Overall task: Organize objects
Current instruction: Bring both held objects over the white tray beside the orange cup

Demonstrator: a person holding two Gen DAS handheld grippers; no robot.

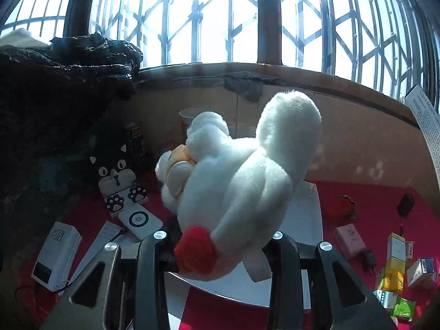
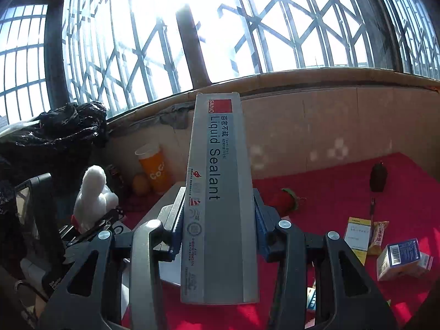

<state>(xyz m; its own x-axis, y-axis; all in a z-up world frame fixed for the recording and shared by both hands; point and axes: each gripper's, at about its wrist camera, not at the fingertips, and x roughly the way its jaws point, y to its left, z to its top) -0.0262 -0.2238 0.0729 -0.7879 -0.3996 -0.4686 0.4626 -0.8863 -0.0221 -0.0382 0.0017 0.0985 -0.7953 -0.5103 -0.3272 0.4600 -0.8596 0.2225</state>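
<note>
Left wrist view, near to far: left gripper [image 1: 217,247] pinched tight on a white plush chicken [image 1: 242,187], red tuft nearest the lens, head and orange beak pointing away and leftward, one rounded lobe standing up toward the window. Directly beneath, a white tray [image 1: 308,214] on the red cloth [image 1: 371,200]. To the left on the cloth: a white power bank [image 1: 56,255], a smaller white charger pad [image 1: 140,220], a black-and-white cat-patterned case [image 1: 118,181]. To the right: a pink box [image 1: 349,238], small cartons [image 1: 396,250], a strawberry toy [image 1: 345,206]. Beyond, a cardboard wall [image 1: 357,126], then window bars.

Right wrist view: right gripper [image 2: 218,233] clamped on a grey Liquid Sealant box [image 2: 220,192], blue pads pressing both long sides near the lower half. Long axis running straight out from the jaws, forward and upward, far end reaching the cardboard rim. Below and left of it, the same tray edge [image 2: 167,200]; farther left, the plush and the other gripper, close by. Farther off, an orange paper cup [image 2: 154,165] and an orange fruit [image 2: 140,184] against the wall.

Judging from this: both items held off the surface, tray just below and between the two hands, plush seemingly nearer to it. Likely release onto the tray next; for the box, tipping the long axis down to lie flat would matter most.
</note>
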